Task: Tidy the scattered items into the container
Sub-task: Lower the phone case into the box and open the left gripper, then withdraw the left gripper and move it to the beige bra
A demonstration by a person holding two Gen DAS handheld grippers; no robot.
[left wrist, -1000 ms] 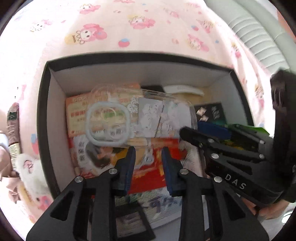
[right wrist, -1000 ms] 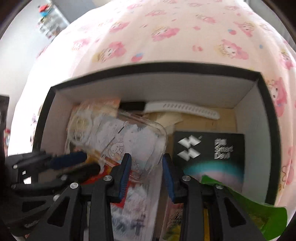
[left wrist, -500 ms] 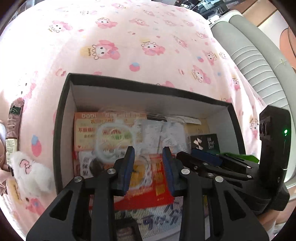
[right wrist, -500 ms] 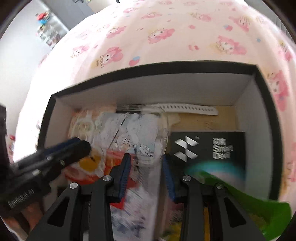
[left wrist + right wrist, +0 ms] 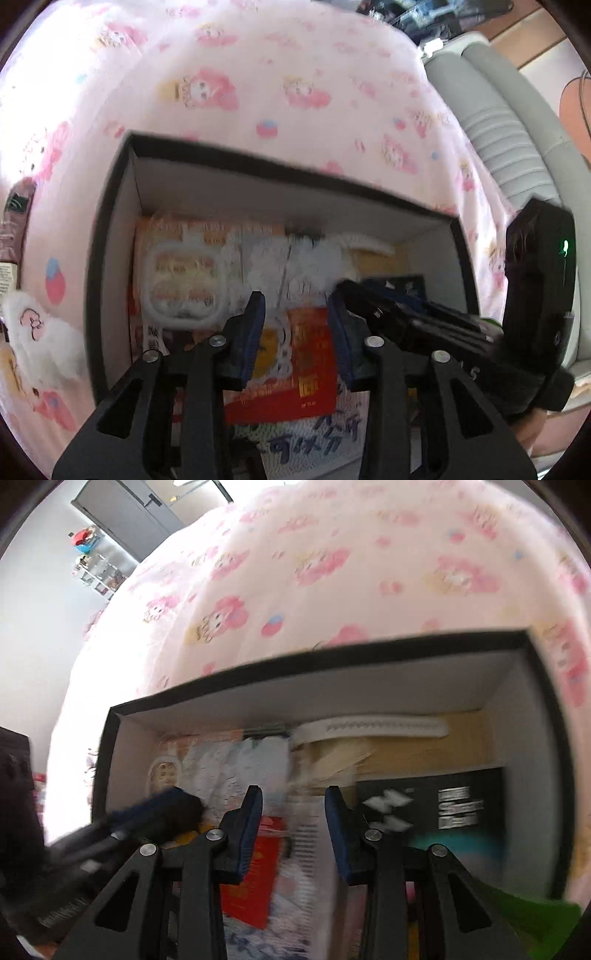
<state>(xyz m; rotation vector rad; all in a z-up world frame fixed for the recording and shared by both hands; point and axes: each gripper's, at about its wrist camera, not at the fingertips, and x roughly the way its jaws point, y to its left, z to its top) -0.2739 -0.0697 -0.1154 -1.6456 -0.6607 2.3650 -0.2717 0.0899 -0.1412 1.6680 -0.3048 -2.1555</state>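
Left tool [image 5: 295, 317]: jaws parted, nothing between pads, poised over box [image 5: 110, 229]. Right tool [image 5: 293, 808]: jaws likewise parted, empty, over same box, just beside left tool.

Box: black rim, white walls, sits on bed with pink cartoon sheet [image 5: 258, 74]. Inside: clear phone case [image 5: 184, 284] atop orange and red packets [image 5: 314, 362], black booklet [image 5: 454, 805] at right, white strap [image 5: 373, 727] along far wall.

Outside box, left: white plush toy [image 5: 37, 339] and brown sachet [image 5: 13, 221] on sheet.
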